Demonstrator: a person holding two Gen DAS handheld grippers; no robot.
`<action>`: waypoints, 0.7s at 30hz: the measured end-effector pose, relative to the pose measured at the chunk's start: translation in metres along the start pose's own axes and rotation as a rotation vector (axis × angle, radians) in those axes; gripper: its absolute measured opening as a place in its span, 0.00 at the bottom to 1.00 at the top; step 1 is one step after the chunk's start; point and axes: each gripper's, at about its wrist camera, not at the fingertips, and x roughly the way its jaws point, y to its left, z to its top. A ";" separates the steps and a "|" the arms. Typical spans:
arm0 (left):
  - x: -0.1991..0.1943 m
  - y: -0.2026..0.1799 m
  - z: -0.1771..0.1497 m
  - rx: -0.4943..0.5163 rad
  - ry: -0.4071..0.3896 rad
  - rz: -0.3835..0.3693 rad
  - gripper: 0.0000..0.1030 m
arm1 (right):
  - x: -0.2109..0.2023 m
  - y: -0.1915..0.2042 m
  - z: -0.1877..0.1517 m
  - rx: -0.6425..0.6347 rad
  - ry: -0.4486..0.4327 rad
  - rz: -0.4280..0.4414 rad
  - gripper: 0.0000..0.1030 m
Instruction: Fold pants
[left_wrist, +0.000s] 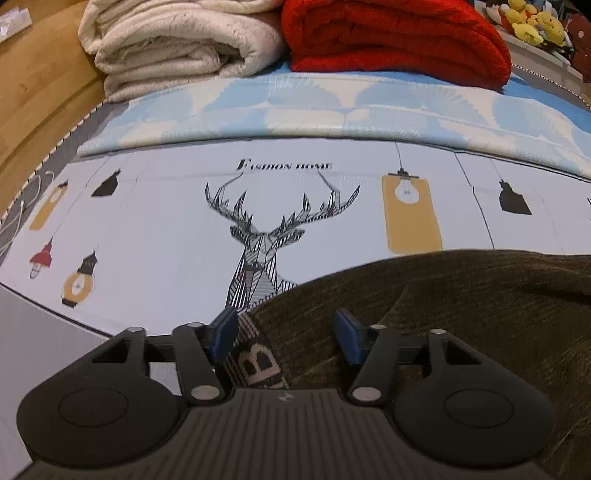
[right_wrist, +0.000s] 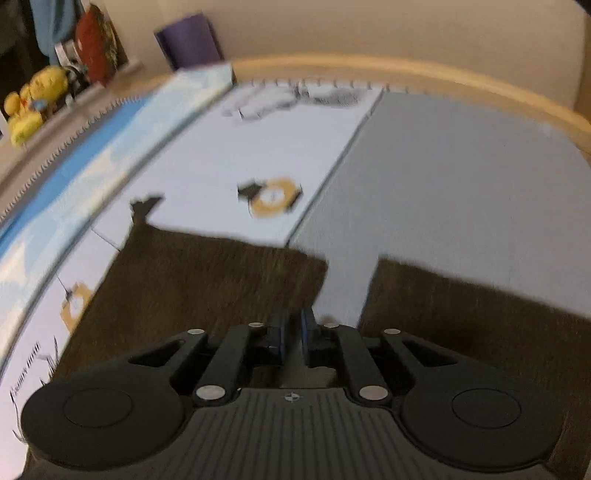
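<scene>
Bed surface: a white printed sheet (left_wrist: 155, 236) with a deer and lamp motifs, over a grey cover (right_wrist: 461, 177). Left gripper (left_wrist: 286, 328): jaws spread wide, released, straddling the waistband of the dark olive pants (left_wrist: 461, 314); a patterned band with a letter "B" lies between the blue pads. Right gripper (right_wrist: 291, 328): jaws nearly together; image blurred, cannot tell whether fabric is pinched. Only the right view shows both pant legs lying flat with a gap between them. Only the left view shows a cream blanket (left_wrist: 177, 40) and red blanket (left_wrist: 395, 37) folded at the far edge.
</scene>
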 end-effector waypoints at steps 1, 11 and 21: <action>0.001 0.003 -0.001 -0.008 0.009 -0.006 0.66 | 0.007 -0.001 0.003 -0.001 0.018 0.037 0.26; 0.028 0.048 -0.010 -0.236 0.122 -0.032 0.68 | 0.030 -0.002 0.000 -0.028 0.024 -0.041 0.05; 0.049 0.020 -0.007 -0.181 0.100 -0.106 0.77 | 0.010 -0.001 0.009 -0.018 -0.104 -0.256 0.23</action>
